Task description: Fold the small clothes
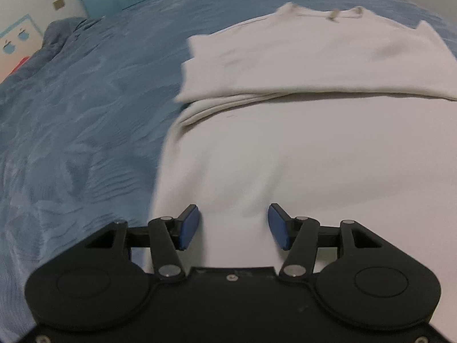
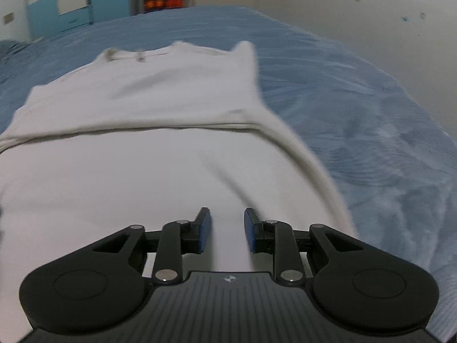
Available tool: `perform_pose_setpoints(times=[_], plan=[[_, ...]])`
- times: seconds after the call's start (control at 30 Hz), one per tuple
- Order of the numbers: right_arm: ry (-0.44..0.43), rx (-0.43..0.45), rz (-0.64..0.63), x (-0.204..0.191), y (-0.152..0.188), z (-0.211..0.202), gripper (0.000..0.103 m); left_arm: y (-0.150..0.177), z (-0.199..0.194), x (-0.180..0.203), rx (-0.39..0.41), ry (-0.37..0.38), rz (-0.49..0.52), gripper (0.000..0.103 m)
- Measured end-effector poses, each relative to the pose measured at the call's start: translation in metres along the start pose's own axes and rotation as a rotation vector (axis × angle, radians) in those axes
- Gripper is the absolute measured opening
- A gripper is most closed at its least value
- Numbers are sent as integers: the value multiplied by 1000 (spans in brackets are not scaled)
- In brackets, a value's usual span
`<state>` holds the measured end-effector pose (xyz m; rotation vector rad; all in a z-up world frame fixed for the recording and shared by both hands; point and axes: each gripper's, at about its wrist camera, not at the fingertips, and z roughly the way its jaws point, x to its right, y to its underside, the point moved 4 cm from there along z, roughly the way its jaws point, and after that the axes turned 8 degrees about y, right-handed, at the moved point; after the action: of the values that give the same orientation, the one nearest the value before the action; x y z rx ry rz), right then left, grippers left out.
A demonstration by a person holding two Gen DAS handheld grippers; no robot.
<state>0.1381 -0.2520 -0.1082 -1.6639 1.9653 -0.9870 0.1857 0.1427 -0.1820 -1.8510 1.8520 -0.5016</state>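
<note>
Garment: white shirt (image 1: 300, 143) lies flat on the blue bedspread (image 1: 85, 114), sleeves already folded in over the chest, collar (image 1: 331, 14) at the far end.
Long axis: runs 6 to 12 o'clock in both wrist views, hem nearest the tools, collar farthest.
Left gripper (image 1: 234, 225): jaws spread, nothing between the blue pads; hovers over the hem end near the shirt's left edge, which passes at about 9 o'clock of the pads.
Right gripper (image 2: 227, 228): jaws parted, narrower gap, white cloth visible in the gap, not pinched; shirt's right edge (image 2: 322, 177) at about 2 o'clock.
Nearness: both tools sit at the hem end, roughly equal reach, one per corner.
Judgement: next fold likely carries the hem toward 12 o'clock, to the collar.
Contact with cloth: cannot tell from these views.
</note>
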Motion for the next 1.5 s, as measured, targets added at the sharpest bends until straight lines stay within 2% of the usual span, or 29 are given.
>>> perform_pose_setpoints(times=[0.1, 0.17, 0.2, 0.27, 0.47, 0.53, 0.6, 0.67, 0.77, 0.87, 0.93, 0.97, 1.0, 1.1, 1.2, 1.23, 1.3, 1.4, 1.5], plan=[[1, -15, 52, 19, -3, 5, 27, 5, -1, -17, 3, -22, -6, 58], [-4, -19, 75, 26, -3, 5, 20, 8, -2, -23, 3, -25, -9, 58], [23, -9, 78, 28, -3, 4, 20, 9, -2, -27, 2, -39, -3, 59], [146, 29, 53, 29, -2, 2, 29, 12, -4, -29, 1, -73, 6, 59], [125, 38, 47, 23, -3, -8, 29, 9, -19, -22, 4, -113, -23, 56], [89, 56, 33, 19, -7, -25, 32, 7, -36, -7, 32, -80, -15, 56], [22, 46, 16, 12, -5, -47, 39, 12, -58, 13, 56, -6, -6, 56], [-90, 37, -23, 6, 4, -75, 43, 26, -81, 33, 59, 62, 25, 56], [-179, 35, -38, 9, 25, -106, 48, 58, -104, 50, 51, 120, 52, 56], [-251, -20, -64, 5, 53, -111, 48, 88, -105, 56, -10, 175, 22, 57], [-262, -83, -85, -2, 70, -101, 48, 106, -91, 61, -139, 133, 32, 59], [-243, -133, -108, -7, 79, -91, 48, 111, -87, 63, -153, 117, 46, 59], [-217, -146, -123, -9, 84, -86, 48, 115, -87, 63, -137, 117, 44, 59], [-191, -111, -118, -2, 77, -94, 48, 113, -97, 57, -125, 132, 47, 59], [-97, -48, -96, 31, 58, -108, 57, 109, -115, 35, -110, 55, 59, 57], [-61, -32, -77, 48, 54, -112, 63, 109, -121, 24, -106, 33, 46, 57], [3, -38, -39, 82, 51, -114, 66, 114, -129, -5, -131, 0, -14, 57], [79, -74, -4, 118, 59, -110, 66, 124, -133, -38, -168, 38, -102, 57], [60, -157, 8, 130, 76, -96, 69, 136, -121, -54, -220, 98, -153, 58]])
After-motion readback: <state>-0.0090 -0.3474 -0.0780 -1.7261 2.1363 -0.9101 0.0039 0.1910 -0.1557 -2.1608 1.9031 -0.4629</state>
